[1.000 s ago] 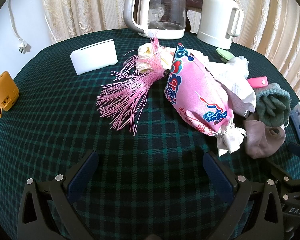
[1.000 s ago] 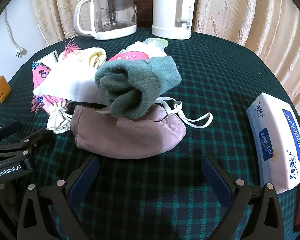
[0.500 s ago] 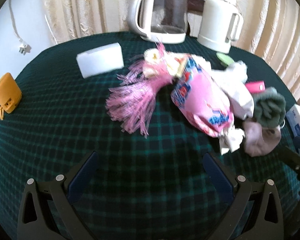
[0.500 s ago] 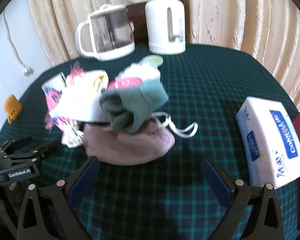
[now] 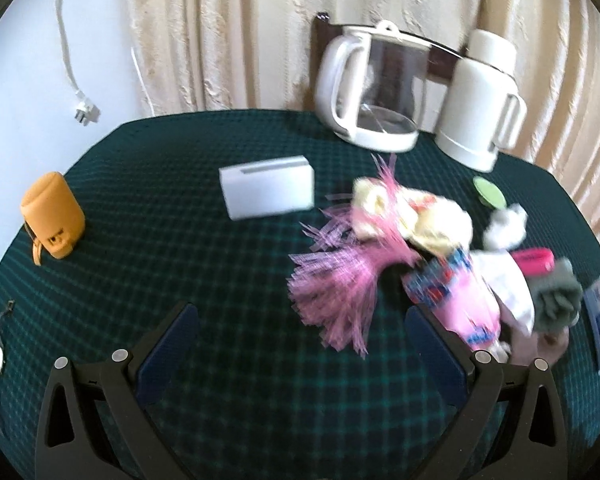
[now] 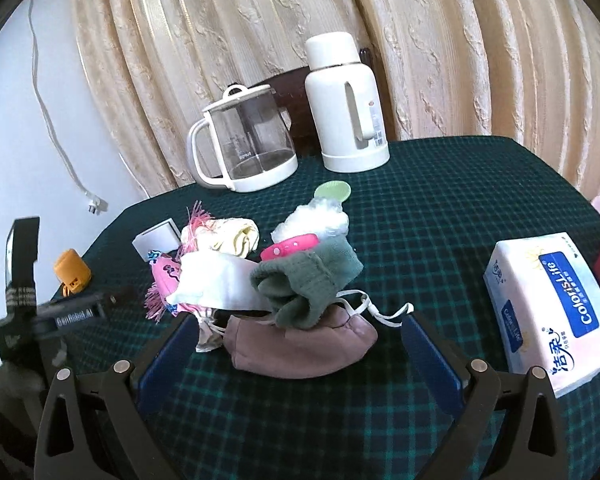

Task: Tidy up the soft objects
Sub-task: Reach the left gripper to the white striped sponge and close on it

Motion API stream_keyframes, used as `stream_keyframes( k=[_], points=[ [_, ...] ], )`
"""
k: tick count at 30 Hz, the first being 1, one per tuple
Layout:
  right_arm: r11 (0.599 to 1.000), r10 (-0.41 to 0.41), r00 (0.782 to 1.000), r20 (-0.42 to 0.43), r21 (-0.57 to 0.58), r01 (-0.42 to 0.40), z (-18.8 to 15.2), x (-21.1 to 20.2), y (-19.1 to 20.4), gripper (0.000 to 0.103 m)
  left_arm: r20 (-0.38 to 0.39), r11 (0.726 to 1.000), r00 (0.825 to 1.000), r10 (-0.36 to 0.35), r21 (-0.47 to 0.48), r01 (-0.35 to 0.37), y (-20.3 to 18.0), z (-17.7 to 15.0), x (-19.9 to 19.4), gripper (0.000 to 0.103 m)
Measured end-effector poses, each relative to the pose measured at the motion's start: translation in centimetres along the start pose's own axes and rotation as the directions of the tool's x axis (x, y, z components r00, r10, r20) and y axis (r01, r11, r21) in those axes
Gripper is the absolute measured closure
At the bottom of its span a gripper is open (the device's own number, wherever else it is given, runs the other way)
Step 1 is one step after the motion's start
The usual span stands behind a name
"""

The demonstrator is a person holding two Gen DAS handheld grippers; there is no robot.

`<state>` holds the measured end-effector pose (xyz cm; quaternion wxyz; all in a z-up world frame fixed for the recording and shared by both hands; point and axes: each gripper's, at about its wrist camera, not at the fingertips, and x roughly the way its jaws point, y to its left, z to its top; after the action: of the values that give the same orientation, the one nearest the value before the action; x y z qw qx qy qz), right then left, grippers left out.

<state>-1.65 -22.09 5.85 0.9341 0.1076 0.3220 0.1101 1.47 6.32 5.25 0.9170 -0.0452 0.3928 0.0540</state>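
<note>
The soft things sit in one heap near the middle of the table, which has a dark green check cloth. At the front of the heap lies a mauve mask, with its white straps trailing to the right. A green sock rests on top of the mask. A pink band lies just behind the sock, and white fluff sits behind the band. A white cloth lies left of the sock, over a pink pouch. A pink tassel fans out from the pouch to the left. A yellow cloth is bunched at the back of the heap. The left hand-held gripper hangs above bare table left of the heap, its fingers spread wide and holding nothing. The right hand-held gripper is just in front of the mask, also spread wide and holding nothing. A tissue pack lies well to the right. A glass jug and a white flask stand at the back.
</note>
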Motion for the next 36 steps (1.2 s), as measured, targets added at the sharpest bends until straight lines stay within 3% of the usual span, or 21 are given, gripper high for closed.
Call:
stream_keyframes(
  k=[8, 22, 26, 36],
  points=[
    [1.000, 0.013, 1.000, -0.008, 0.017, -0.013, -0.1, 0.3, -0.5, 0.000, 0.013, 0.997, 0.999, 0.053, -0.053, -0.052, 2.1, 3.5, 1.8, 0.000],
    [0.999, 0.037, 0.999, -0.039, 0.040, -0.036, -0.1, 1.4, -1.2, 0.000, -0.051, 0.992, 0.998, -0.020, -0.126, 0.013, 3.2, 8.1, 4.9, 0.000],
    [0.998, 0.047, 0.998, -0.039, 0.046, -0.045, 0.2, 1.6, -1.2, 0.000, -0.019, 0.995, 1.000, 0.005, -0.102, -0.007, 3.2, 9.3, 4.3, 0.000],
    [0.997, 0.054, 0.996, -0.066, 0.056, -0.050, -0.2, 2.8, -1.3, 0.000, 0.007, 0.994, 0.999, -0.037, -0.107, 0.038, 2.6, 10.0, 7.9, 0.000]
  ],
)
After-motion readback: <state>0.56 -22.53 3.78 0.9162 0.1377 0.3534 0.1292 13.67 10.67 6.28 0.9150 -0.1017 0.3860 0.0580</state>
